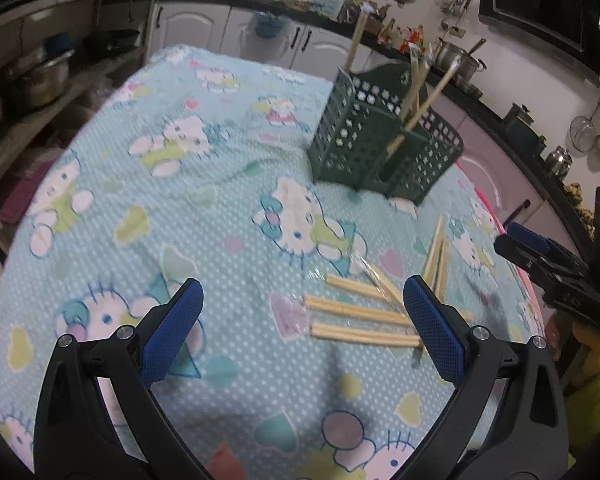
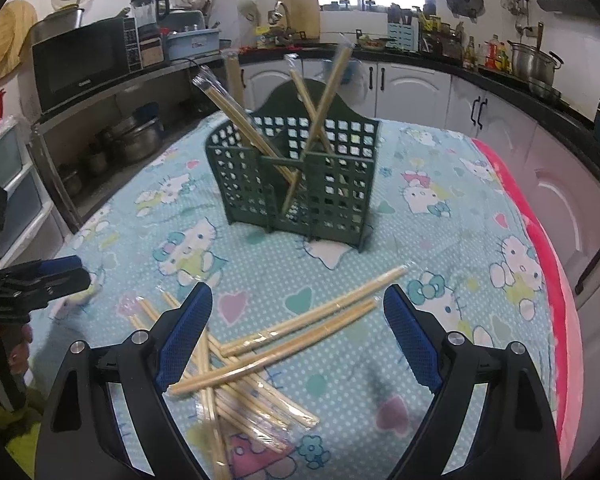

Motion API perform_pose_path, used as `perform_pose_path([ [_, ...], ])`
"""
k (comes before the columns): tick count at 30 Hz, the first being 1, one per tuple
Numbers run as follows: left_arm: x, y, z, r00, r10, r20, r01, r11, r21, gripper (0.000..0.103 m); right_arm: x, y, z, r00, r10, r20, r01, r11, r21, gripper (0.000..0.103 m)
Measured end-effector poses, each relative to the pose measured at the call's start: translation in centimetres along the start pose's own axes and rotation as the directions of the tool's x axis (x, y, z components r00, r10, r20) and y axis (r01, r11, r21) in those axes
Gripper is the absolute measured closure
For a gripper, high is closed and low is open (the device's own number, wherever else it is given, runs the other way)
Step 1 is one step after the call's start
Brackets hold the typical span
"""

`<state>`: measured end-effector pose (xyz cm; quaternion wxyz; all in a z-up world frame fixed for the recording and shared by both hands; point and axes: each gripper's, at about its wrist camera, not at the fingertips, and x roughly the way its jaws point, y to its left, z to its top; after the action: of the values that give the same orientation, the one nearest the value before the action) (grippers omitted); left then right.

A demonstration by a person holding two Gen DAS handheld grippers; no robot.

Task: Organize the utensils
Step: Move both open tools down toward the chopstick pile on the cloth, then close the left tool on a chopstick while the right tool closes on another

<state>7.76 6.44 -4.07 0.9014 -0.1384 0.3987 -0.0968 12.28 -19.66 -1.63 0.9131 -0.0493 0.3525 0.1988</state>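
On the counter draped in a pale-blue cartoon-cat cloth (image 2: 440, 152), a dark green perforated plastic utensil holder (image 2: 296, 184) stands upright at about 12 o'clock from the right claw (image 2: 298, 338). Several cellophane-wrapped pale wooden chopstick pairs (image 2: 236, 108) already lean in its compartments, tips down, tops fanning toward 10 and 1 o'clock; they cross because the slots are wide.

Loose wrapped wooden chopsticks (image 2: 300, 334) lie flat in a crossed heap between and just below the right claw's blue pads. The two longest run from 8 to 2 o'clock; others underneath run toward 5 o'clock. Right claw is released, jaws wide, nothing held, aimed down at the heap — likely lining up a pick.

Left claw (image 1: 303, 326) is also released and empty. In its view the heap (image 1: 360, 312) sits at 1 to 2 o'clock, mostly crosswise, partly behind its right pad. Wide jaws suit straddling a stick across its long axis.
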Motion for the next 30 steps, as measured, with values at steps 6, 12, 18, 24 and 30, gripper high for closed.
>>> perform_pose_path([
  [6,1.4,-0.6,-1.3,0.996,-0.042,-0.076,0.042,0.999,-0.005,0.036,0.8,-1.1,-0.7,0.999,-0.034,-0.019,0.034,0.999,0.012,0.018],
  [12,2.6,-0.7,-1.9,0.992,-0.059,-0.115,0.057,0.998,-0.015,0.05,1.4,-2.1,-1.1,0.998,-0.051,-0.031,0.052,0.998,0.034,0.018],
  [18,4.2,0.5,-1.8,0.985,-0.05,-0.163,0.039,0.997,-0.071,0.061,1.6,-2.5,-1.3,0.998,-0.055,-0.033,0.056,0.998,0.037,0.018],
  [24,4.4,1.3,-2.0,0.986,-0.067,-0.152,0.051,0.993,-0.108,0.075,2.5,-3.4,-1.3,0.996,-0.069,-0.049,0.071,0.996,0.043,0.018],
  [30,4.4,2.0,-2.0,0.986,-0.069,-0.15,0.05,0.991,-0.124,0.097,4.1,-4.6,-1.3,0.991,-0.095,-0.09,0.101,0.993,0.062,0.018],
])
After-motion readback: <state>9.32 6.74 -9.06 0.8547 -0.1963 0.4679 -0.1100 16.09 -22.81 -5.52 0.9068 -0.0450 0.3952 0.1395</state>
